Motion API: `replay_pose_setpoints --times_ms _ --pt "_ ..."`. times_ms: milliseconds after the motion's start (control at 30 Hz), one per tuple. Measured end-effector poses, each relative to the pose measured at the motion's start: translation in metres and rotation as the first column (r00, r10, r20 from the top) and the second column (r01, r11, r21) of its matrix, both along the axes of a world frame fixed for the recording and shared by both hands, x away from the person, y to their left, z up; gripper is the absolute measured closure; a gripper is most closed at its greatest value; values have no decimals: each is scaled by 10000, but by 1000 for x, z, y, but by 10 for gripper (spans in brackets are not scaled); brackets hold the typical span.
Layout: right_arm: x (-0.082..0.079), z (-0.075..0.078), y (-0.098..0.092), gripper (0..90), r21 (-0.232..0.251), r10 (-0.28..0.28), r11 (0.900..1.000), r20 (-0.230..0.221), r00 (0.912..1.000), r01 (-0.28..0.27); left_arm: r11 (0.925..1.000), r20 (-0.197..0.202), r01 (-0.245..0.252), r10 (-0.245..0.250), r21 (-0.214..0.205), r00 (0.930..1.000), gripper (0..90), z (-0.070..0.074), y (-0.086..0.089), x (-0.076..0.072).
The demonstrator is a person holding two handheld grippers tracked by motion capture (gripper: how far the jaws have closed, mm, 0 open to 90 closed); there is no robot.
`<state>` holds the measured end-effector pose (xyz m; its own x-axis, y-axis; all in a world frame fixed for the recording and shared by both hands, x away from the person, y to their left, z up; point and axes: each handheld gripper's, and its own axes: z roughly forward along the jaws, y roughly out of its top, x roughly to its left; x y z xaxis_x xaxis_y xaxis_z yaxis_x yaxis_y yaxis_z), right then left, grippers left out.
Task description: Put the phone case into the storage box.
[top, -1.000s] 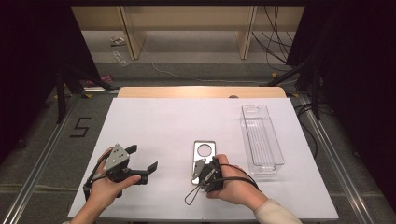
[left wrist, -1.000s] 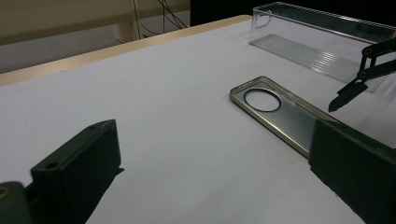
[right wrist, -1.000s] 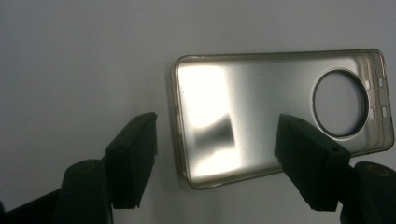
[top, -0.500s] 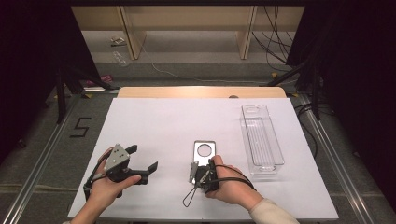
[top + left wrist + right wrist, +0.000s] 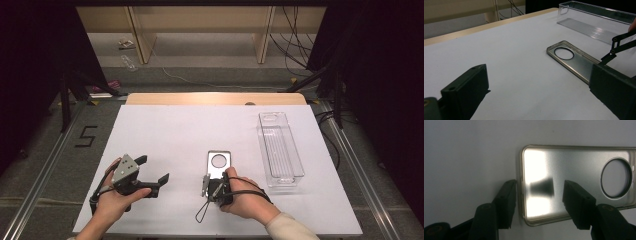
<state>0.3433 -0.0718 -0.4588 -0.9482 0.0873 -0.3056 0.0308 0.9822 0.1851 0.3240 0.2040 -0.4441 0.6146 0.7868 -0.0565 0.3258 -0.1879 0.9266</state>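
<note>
Closing across the phone case [image 5: 574,182] rim, the right gripper [image 5: 539,195], jaws apart and just narrowing, could skid the case along the surface [image 5: 170,130] instead of lifting it, while the left gripper [image 5: 150,172] waits with jaws apart.

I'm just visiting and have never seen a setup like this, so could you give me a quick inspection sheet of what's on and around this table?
Surface: white table top with a wooden strip along its far edge.
Job's things: silvery phone case with a round hole, lying flat; clear plastic tray to its right, nothing seen inside.
Clutter: nothing seen on the table.
Grippers: right gripper straddles the case's near end, one jaw outside the edge and one over the inside; the jaws have just been closing, pads not yet pressing. Left gripper open, over bare table.
Cables: a black loop trails from the right gripper; more cables on the floor.
Surroundings: wooden shelving, dark curtains, floor marking "5".
</note>
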Motion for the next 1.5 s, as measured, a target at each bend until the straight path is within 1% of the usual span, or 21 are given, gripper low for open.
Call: replay_pose_setpoints --times_ms 67,100,200,367,667,767,967,1200,1500 --pt "0 0 0 471 -28 0 10000 -27 10000 0 10000 -1 -2 2 -3 10000 23 0 0 0" --pt "0 -1 0 474 46 51 10000 4 10000 -51 10000 2 -2 2 -2 10000 24 0 0 0" --pt "-1 0 2 499 -80 57 10000 -32 10000 -58 10000 18 -6 6 -14 10000 24 0 0 0" --pt "-1 0 2 570 -170 118 9998 -174 9998 -121 10000 1 -2 2 -4 10000 25 0 0 0" --pt "-3 -1 4 659 -174 260 9995 -344 9991 -266 10000 2 4 -4 -8 10000 25 0 0 0" --pt "-4 0 4 684 -326 304 9990 -371 9989 -316 10000 0 3 -3 -10 10000 26 0 0 0" --pt "-4 0 5 743 -330 346 9988 -514 9981 -363 10000 16 2 -2 -19 10000 27 0 0 0" --pt "-5 0 5 794 -323 311 9989 -661 9973 -333 10000 18 4 -4 -18 10000 28 0 0 0" --pt "-5 0 5 835 -318 172 9993 -778 9968 -197 10000 22 6 -6 -16 10000 29 0 0 0"
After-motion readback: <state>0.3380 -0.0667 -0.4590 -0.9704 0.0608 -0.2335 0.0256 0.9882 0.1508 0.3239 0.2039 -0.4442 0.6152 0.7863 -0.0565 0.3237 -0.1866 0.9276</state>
